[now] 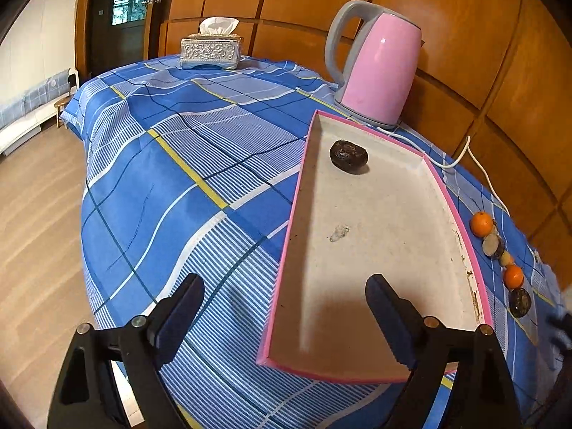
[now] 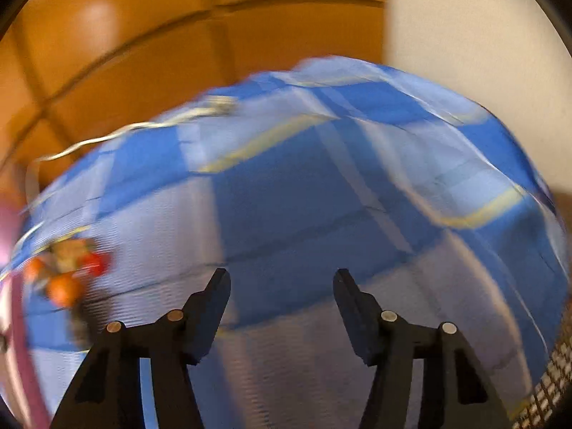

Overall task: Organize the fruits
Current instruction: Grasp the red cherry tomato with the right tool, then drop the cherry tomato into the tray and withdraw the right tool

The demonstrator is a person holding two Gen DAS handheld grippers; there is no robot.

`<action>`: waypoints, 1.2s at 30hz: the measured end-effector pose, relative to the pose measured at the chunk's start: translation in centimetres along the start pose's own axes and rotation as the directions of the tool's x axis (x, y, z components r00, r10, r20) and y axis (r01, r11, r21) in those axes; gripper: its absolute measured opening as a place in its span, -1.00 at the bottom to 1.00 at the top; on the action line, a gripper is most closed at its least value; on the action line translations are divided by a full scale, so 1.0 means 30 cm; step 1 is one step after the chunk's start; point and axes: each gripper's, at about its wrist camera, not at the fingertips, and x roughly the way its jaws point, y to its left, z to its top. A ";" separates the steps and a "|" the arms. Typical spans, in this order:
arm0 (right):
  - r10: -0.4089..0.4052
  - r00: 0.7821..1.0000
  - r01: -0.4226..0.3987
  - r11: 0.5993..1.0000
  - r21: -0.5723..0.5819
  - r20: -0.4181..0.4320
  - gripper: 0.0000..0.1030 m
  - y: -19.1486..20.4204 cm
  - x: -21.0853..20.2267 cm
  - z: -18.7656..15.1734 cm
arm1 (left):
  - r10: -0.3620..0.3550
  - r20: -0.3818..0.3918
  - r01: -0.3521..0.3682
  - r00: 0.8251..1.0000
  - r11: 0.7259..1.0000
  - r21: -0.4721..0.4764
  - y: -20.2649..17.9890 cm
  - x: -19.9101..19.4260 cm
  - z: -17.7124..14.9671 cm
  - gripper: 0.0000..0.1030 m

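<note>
Tray point(image 1: 386, 250) lies on surface point(image 1: 171, 178), toward right side. One fruit point(image 1: 348, 156) sits inside tray, near far end. Kettle point(image 1: 375, 68) stands just behind tray's far end, cord point(image 1: 461, 157) running off to right. Tissue box point(image 1: 210, 51) at far edge, left of kettle. Row of fruits point(image 1: 500, 246) lies on surface, right of tray, outside it.

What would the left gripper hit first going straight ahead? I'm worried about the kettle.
Probably the tray floor, then the dark fruit in it; the kettle lies beyond and rightward. Depth is uncertain.
</note>
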 end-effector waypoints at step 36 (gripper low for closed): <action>0.579 0.723 -0.691 0.599 -0.405 -0.377 -0.51 0.816 -0.111 -0.154 | 0.004 -0.030 -0.004 1.000 1.000 -0.015 0.013 0.020 -0.007 0.80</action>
